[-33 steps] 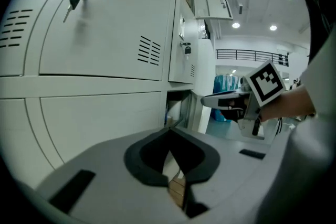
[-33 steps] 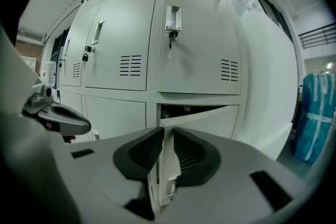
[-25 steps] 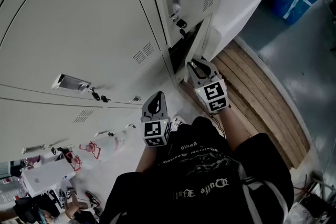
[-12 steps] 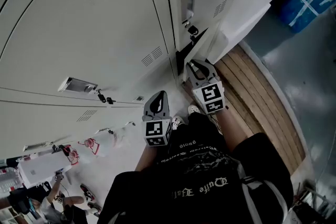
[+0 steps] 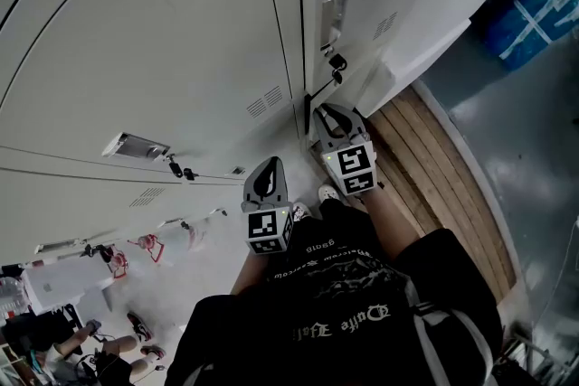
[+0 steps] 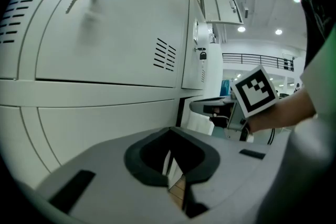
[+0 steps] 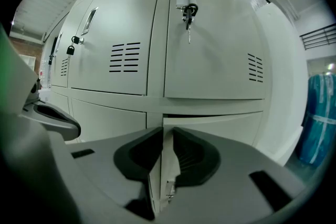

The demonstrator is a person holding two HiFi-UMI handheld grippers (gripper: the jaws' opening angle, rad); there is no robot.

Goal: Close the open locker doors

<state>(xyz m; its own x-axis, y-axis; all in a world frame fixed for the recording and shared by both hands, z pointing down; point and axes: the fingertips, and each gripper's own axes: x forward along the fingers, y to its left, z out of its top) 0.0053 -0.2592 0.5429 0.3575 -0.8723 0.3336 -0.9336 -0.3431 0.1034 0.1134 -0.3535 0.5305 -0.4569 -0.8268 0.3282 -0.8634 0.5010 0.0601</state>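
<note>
— What's over on the left?
— A bank of pale grey lockers (image 5: 163, 41) runs along the far side, its doors flush. One carries a handle plate (image 5: 127, 145), and a key (image 5: 167, 164) hangs just right of it. A white box (image 5: 52, 289) shows low in the near left corner.

— And the left gripper?
— The left gripper (image 5: 270, 165) hangs in front of the person's black shirt (image 5: 353, 312), near the lockers but touching none. In the left gripper view its fingers meet at the tips, with nothing between them.

— Then the right one?
— The right gripper (image 5: 324, 111) reaches farther, its tips right at the lower right locker door (image 7: 231, 127). In the right gripper view its jaws stand a narrow slit apart. Through the slit I see only the door's face and the seam beside it. Whether the tips press on the panel, I cannot tell.

— Is that door closed?
— Nearly. A thin dark gap (image 7: 210, 114) shows along its top edge, and the head view shows a dark sliver at its left edge. The upper door (image 7: 215, 44) above it sits flush, a keyring (image 7: 188, 9) dangling from its lock.

— Anything farther right?
— Wooden planks (image 5: 434, 167) lie just right of the lockers. Beyond them comes grey floor (image 5: 516, 131), and a blue wrapped bundle (image 5: 534, 4) sits in the far right corner.
</note>
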